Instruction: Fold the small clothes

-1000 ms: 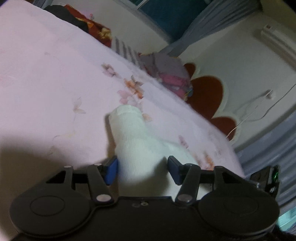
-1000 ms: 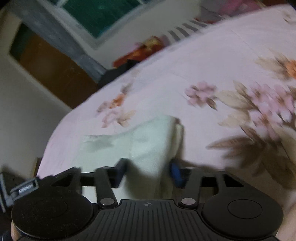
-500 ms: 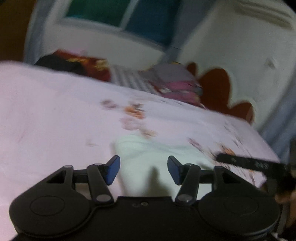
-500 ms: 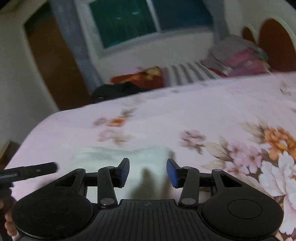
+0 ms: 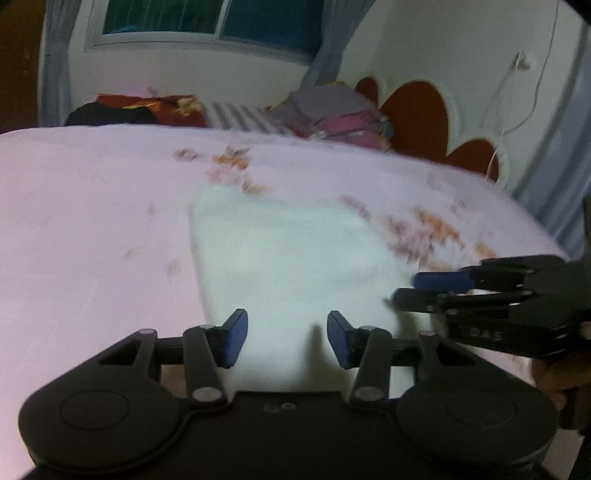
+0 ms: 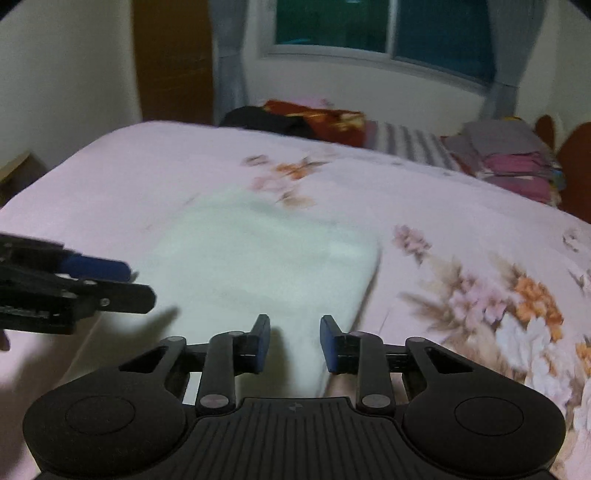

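In the left wrist view, a pale white garment point(image 5: 291, 251) lies spread flat on the bed point(image 5: 92, 221), whose pink sheet carries a blurred flower print off to the right. The left tongs point(image 5: 287, 338) hang over the garment's near edge with their blue pads apart and closing, and nothing is pinched between them; the cloth shows through the gap, lying on the sheet beyond. At the right edge the right tongs point(image 5: 424, 290) reach in sideways, just beside the garment's right border, carried by a hand point(image 5: 561, 373) that shows dimly below them. Along the far side of the bed sit a stack of folded clothes point(image 5: 332, 114), a striped cloth point(image 5: 240, 114) and a red patterned bundle point(image 5: 155, 107) under a window point(image 5: 214, 18). In the right wrist view, the same white garment point(image 6: 266, 258) lies ahead and a little left of centre, its right edge running toward the large flower print. The right tongs point(image 6: 294, 341) stand over its near right corner, pads apart and closing, empty. The left tongs point(image 6: 122, 282) enter from the left edge, close to the garment's left side; whether they touch it cannot be told through the blur.
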Motion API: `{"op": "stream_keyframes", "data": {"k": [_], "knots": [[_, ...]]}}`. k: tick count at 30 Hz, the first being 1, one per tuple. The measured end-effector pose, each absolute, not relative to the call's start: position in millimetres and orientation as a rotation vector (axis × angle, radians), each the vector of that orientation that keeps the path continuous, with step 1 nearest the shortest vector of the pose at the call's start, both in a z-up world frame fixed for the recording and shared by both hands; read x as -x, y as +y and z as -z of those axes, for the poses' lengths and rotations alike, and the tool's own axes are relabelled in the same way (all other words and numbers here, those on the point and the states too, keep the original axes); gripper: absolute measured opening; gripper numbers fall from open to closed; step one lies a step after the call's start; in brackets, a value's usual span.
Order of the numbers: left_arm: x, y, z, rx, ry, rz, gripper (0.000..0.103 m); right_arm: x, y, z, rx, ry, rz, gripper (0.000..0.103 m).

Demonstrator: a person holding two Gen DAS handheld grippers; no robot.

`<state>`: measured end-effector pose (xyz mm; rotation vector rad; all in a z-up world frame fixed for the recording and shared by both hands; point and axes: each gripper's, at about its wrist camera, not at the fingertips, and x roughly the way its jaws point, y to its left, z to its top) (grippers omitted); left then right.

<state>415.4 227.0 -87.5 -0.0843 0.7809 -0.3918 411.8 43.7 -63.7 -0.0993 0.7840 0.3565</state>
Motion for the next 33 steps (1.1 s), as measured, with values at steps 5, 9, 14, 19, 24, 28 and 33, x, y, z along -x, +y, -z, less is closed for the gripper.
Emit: {"op": "stream_keyframes", "data": {"k": [5,9,14,19,24,28,33], "knots": [[-384,226,107,0.019,0.853,0.256,0.045,-386,38,96,0.098,0.923,-0.349,0.030],[-361,220,101,0.027,0.840,0.208,0.045,-372,23,82,0.019,0.892,-0.344,0.030],[-331,206,77,0.019,0.782,0.198,0.045,-330,-1,49,-0.054,0.815,-0.357,0.030],[-284,189,53,0.021,0.720,0.203,0.045,-278,-19,18,-0.077,0.772,-0.345,0.030],[-244,177,33,0.034,0.678,0.199,0.050,-233,-35,-6,-0.107,0.737,-0.336,0.030],[-199,174,18,0.065,0.639,0.172,0.092,-198,-42,-20,-0.129,0.705,-0.330,0.033],[-146,170,1,0.056,0.572,0.159,0.103,-160,-52,-31,-0.161,0.647,-0.229,0.103]]}}
